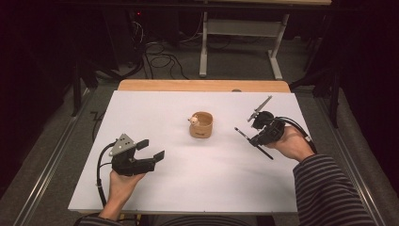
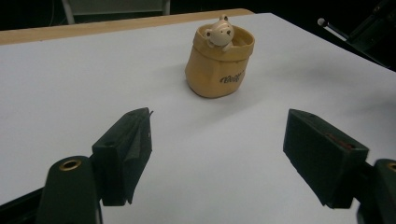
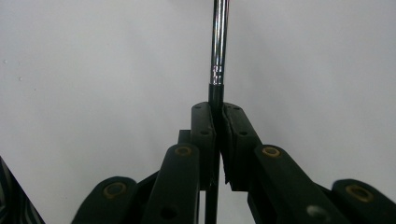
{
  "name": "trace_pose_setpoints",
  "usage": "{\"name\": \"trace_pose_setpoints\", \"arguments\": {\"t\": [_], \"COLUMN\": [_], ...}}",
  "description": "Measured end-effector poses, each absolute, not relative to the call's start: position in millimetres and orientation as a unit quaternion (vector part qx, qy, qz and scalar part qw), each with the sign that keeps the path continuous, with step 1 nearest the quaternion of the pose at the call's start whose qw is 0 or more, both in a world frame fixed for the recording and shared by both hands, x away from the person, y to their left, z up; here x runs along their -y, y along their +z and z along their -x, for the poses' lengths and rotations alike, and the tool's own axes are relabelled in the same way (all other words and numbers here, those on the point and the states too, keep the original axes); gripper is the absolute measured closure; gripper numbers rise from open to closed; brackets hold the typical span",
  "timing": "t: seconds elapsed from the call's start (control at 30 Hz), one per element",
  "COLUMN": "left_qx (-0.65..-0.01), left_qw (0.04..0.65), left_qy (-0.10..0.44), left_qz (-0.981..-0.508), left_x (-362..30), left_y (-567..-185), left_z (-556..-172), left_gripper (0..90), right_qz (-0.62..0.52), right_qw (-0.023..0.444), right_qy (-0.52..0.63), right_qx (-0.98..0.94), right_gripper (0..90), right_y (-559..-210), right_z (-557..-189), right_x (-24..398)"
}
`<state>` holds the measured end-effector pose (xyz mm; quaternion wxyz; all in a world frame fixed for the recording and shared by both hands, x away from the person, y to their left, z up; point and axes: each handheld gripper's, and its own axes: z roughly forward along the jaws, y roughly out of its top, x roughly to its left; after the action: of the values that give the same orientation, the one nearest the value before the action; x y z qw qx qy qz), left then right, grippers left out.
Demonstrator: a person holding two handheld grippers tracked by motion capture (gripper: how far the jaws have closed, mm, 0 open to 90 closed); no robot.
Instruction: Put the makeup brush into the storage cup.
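A thin pen (image 1: pixel 254 142) with a black body and a shiny metal end is pinched tight in the right gripper (image 1: pixel 260 137), just above the white table (image 1: pixel 197 179), to the right of a little tan pot (image 1: pixel 201 125). A tiny toy bear (image 2: pixel 219 32) peeks out of the pot. The left gripper (image 2: pixel 219 158) rests near the table's left side, its jaws wide apart with nothing between them.
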<state>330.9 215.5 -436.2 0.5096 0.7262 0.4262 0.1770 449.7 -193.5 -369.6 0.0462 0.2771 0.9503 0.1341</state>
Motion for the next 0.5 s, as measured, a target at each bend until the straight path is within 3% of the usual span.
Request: {"name": "trace_pose_setpoints", "arguments": {"t": [0.5], "left_qx": [-0.427], "left_qw": [0.509], "left_qy": [0.179], "left_qz": [-0.726], "left_x": [-215.6], "left_y": [-436.2], "left_z": [-330.8], "left_gripper": [24.0], "right_qz": [-0.279], "right_qw": [0.05], "right_qy": [0.157], "right_qx": [-0.946], "right_gripper": [86.0], "right_y": [-360.9], "right_z": [-446.2], "right_x": [194.5]}}
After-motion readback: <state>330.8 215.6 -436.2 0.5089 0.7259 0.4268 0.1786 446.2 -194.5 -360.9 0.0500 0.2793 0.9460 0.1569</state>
